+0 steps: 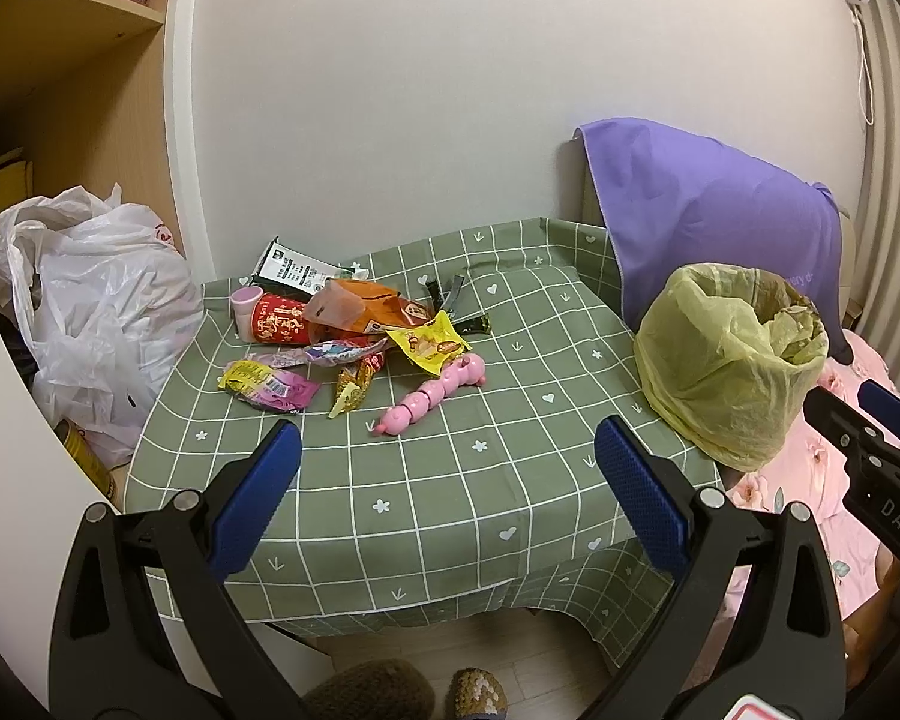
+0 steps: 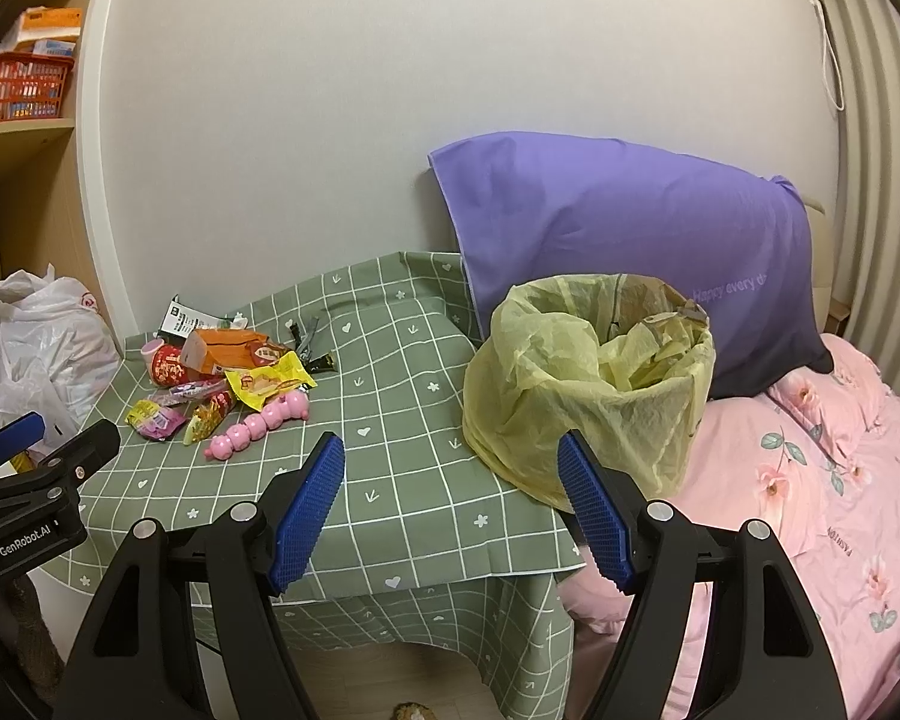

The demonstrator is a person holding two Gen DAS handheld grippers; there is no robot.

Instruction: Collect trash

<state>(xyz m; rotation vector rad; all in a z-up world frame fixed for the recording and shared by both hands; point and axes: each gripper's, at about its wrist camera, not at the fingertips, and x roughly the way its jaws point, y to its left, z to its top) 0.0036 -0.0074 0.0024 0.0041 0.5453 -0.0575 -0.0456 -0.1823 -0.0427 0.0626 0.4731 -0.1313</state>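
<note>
Crinkled foil wrappers [image 1: 354,342] heaped left of the yellow-lined bin [image 1: 732,360], long axes varied; left gripper [image 1: 447,480] and right gripper [image 2: 450,498] agape, empty.

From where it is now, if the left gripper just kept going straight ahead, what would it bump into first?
Probably the pink caterpillar toy, the nearest thing in the pile, ahead of the open left gripper. Depth is unclear; it may meet the green tablecloth first.
</note>
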